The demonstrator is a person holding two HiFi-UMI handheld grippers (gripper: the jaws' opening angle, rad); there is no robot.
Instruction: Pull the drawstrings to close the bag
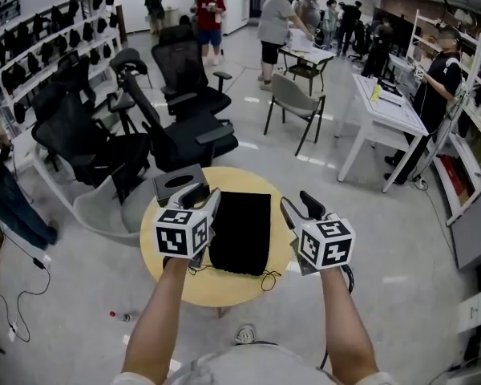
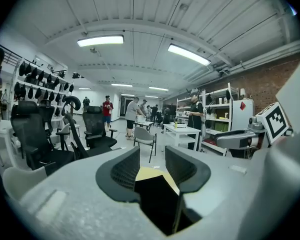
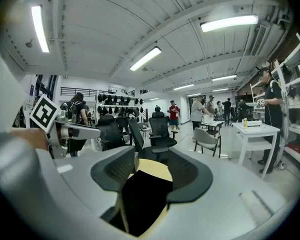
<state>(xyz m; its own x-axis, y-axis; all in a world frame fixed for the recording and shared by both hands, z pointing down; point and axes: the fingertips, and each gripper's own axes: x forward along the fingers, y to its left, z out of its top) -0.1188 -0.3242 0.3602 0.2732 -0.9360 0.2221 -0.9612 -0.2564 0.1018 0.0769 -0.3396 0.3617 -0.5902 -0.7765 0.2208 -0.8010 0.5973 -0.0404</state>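
Note:
A black drawstring bag (image 1: 240, 233) lies flat on the round yellow table (image 1: 260, 181), with a thin cord end (image 1: 268, 279) curling off its near right corner. My left gripper (image 1: 204, 200) hovers over the bag's left edge, open and holding nothing. At the bag's right side my right gripper (image 1: 298, 208) is likewise open and empty. In the left gripper view the bag (image 2: 157, 196) and table (image 2: 151, 173) show through the gap of the left gripper (image 2: 152, 170). The right gripper view shows the bag (image 3: 142, 204) below the right gripper (image 3: 152, 173).
A grey boxy object (image 1: 176, 183) sits on the table's far left edge. Black office chairs (image 1: 184, 131) stand behind the table, a grey chair (image 1: 293, 103) and a white desk (image 1: 381, 111) further back. Several people stand in the room's far part.

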